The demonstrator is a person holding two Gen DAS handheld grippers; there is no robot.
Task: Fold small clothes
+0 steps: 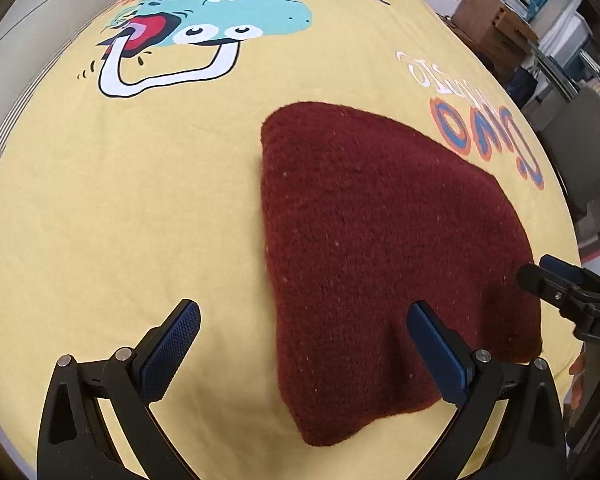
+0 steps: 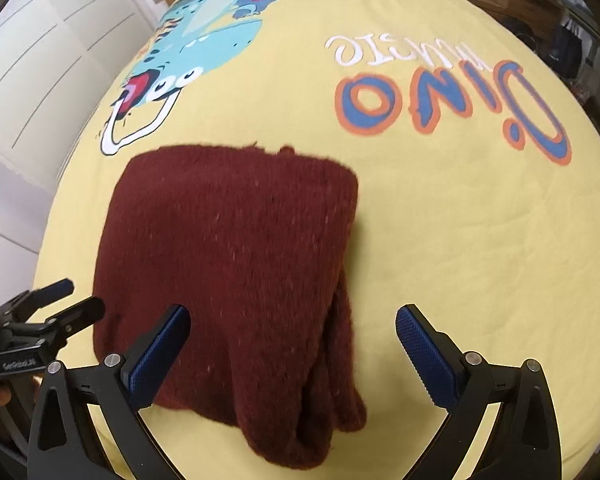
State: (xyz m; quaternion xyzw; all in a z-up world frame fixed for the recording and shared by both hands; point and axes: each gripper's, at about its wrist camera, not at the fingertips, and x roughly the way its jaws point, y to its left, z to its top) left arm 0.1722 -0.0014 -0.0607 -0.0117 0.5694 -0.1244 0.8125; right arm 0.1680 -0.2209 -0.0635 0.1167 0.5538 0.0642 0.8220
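Dark red knitted garment (image 2: 236,264), folded, lies on yellow dinosaur-print cloth (image 2: 440,240) over desk. Left gripper (image 1: 304,354), right gripper (image 2: 292,354): fingers spread, empty. Soft, thick, floppy (likely grippy); pinch layered near edge.

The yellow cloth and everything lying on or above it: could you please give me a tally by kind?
Yellow dinosaur-print cloth: 1
Folded maroon knitted garment: 1
Tongs, the left and the right, both open and holding nothing: 2
Total: 4
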